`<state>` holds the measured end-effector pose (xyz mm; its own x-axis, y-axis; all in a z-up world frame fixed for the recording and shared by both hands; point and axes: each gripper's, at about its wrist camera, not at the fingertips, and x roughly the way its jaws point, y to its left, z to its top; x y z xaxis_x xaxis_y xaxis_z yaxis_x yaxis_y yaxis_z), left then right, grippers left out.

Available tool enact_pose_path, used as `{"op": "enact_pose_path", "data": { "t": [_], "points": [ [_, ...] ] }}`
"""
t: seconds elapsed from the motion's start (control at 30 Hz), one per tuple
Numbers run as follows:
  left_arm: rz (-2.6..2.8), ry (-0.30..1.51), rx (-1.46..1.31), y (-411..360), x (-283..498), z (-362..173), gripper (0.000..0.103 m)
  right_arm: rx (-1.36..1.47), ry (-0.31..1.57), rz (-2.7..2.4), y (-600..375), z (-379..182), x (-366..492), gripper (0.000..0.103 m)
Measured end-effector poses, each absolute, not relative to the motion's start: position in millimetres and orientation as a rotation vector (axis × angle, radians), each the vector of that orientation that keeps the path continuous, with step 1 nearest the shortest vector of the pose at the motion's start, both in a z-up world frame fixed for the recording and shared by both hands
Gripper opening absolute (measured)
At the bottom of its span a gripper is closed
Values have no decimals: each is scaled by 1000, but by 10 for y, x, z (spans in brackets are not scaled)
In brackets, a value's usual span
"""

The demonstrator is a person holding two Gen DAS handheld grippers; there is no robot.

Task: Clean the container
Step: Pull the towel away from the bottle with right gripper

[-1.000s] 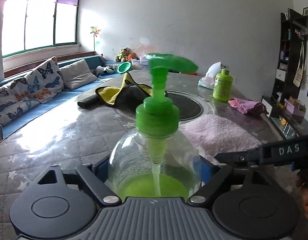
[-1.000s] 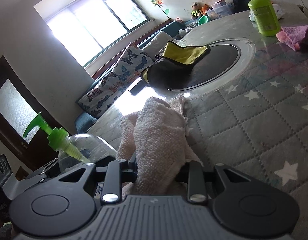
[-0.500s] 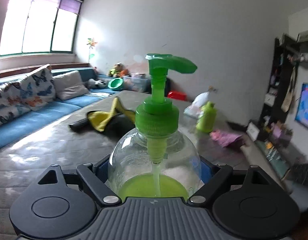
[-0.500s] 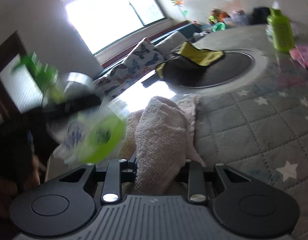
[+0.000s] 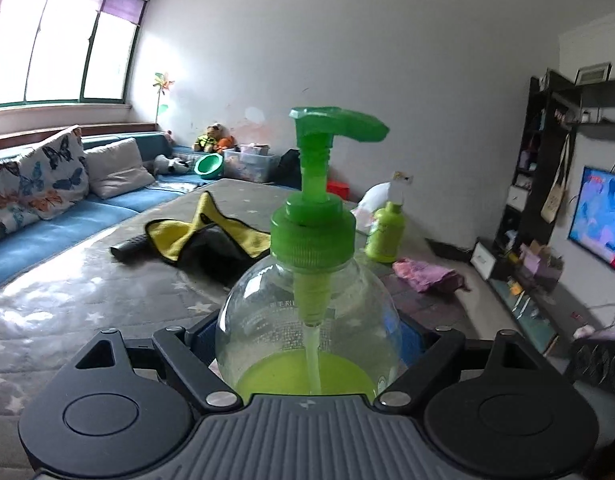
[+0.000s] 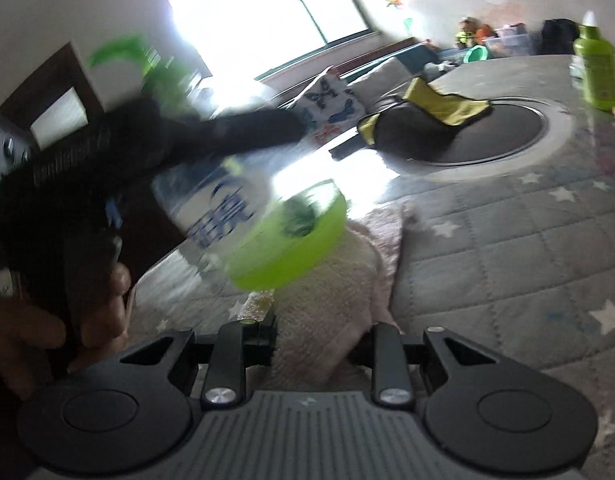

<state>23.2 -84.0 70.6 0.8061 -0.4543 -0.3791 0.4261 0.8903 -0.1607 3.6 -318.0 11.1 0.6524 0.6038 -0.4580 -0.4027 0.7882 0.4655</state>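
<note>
A clear round pump bottle [image 5: 307, 320] with a green pump head and green liquid at its bottom sits between the jaws of my left gripper [image 5: 309, 344], which is shut on its body and holds it off the table. In the right wrist view the same bottle [image 6: 235, 208] is blurred and tilted, its green base just above a pink towel [image 6: 327, 292]. My right gripper [image 6: 315, 340] grips a bunched fold of that towel, its jaws closing tighter. A hand [image 6: 47, 320] holds the left gripper's handle.
On the quilted grey star-pattern table cover [image 5: 87, 300] lie a yellow-and-black cloth [image 5: 211, 236], a dark remote [image 5: 127, 248], a small green bottle [image 5: 385, 236] and a pink rag [image 5: 427, 276]. A round dark inset [image 6: 487, 132] marks the table's middle. A blue sofa is on the left, shelves and a TV on the right.
The left gripper has risen with the bottle. In the right wrist view the bottle has swung from the far left edge to above the towel. The right gripper still holds the towel.
</note>
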Motion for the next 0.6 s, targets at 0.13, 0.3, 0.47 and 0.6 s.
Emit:
{"op": "enact_pose_path", "data": {
  "t": [0.13, 0.3, 0.47, 0.6],
  "points": [
    [-487, 444, -111, -770, 239, 696, 87, 365, 625, 554, -3299, 125, 44, 25],
    [-555, 451, -162, -780, 225, 744, 87, 302, 597, 566, -3241, 158, 19, 25],
    [-613, 447, -222, -800, 242, 795, 87, 184, 563, 613, -3042, 183, -64, 25],
    [-604, 408, -183, -854, 222, 814, 87, 124, 554, 655, -2916, 194, -122, 25]
  ]
}}
